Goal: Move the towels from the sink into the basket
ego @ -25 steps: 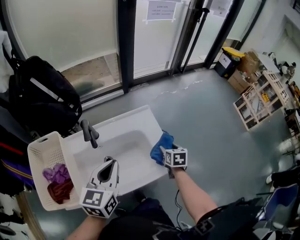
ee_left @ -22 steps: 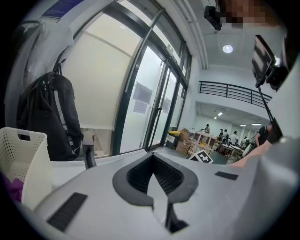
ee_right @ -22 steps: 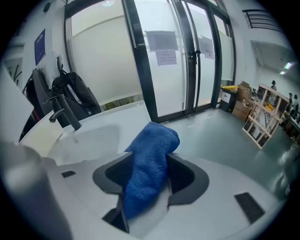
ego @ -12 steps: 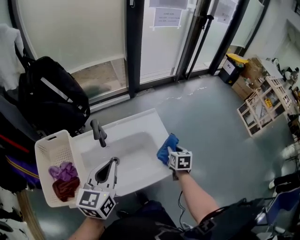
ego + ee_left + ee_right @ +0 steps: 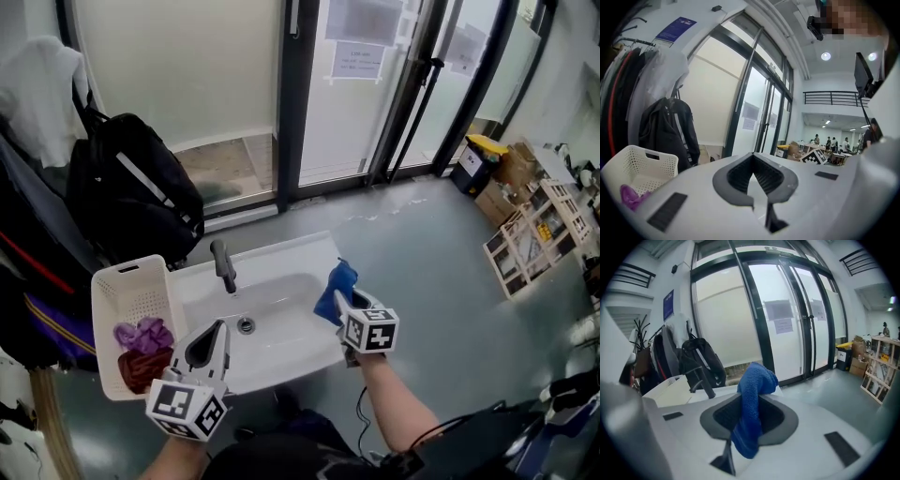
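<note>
Clamping blue towel [image 5: 336, 287], right tool [image 5: 344, 302], jaws just closed, tilts down over sink [image 5: 291, 255]

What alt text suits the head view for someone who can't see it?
The right gripper holds a blue towel in its jaws at the right edge of a white sink. The left gripper, shut and empty, hovers near a white basket holding a purple towel and a dark red towel.

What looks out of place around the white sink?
Nothing stands out. The right gripper, jaws just closed, holds the blue terry towel at the white sink's edge; purple and dark-red towels lie in the white perforated basket.
</note>
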Motion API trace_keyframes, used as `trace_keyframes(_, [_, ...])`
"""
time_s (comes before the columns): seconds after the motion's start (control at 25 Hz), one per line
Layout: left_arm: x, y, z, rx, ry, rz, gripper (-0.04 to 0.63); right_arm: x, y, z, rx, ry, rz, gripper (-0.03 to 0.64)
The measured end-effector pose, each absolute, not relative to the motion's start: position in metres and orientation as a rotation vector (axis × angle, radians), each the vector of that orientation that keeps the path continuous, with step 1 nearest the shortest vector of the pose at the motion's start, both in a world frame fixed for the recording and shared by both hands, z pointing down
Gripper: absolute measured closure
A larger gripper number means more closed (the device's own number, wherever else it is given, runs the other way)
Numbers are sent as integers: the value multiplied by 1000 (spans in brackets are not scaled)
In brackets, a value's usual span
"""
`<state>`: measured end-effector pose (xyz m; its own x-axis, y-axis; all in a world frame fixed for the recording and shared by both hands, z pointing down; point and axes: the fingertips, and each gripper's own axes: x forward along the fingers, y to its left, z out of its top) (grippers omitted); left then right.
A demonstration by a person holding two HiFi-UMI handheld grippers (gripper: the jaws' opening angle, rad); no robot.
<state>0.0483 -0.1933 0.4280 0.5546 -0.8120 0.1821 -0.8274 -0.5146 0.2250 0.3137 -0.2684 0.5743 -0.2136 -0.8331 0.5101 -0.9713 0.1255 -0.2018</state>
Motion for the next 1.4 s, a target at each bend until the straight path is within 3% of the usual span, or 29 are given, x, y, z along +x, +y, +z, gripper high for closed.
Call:
trace_keyframes(0.68, [-85,-164,385,2329,-1749,-97,589,113,-262,414,1378,-2620,382,518])
trace_keyframes(1.4, [-232,-81,371,2136,-2022,-142,589,-105,-213,387,923,-2772,223,517])
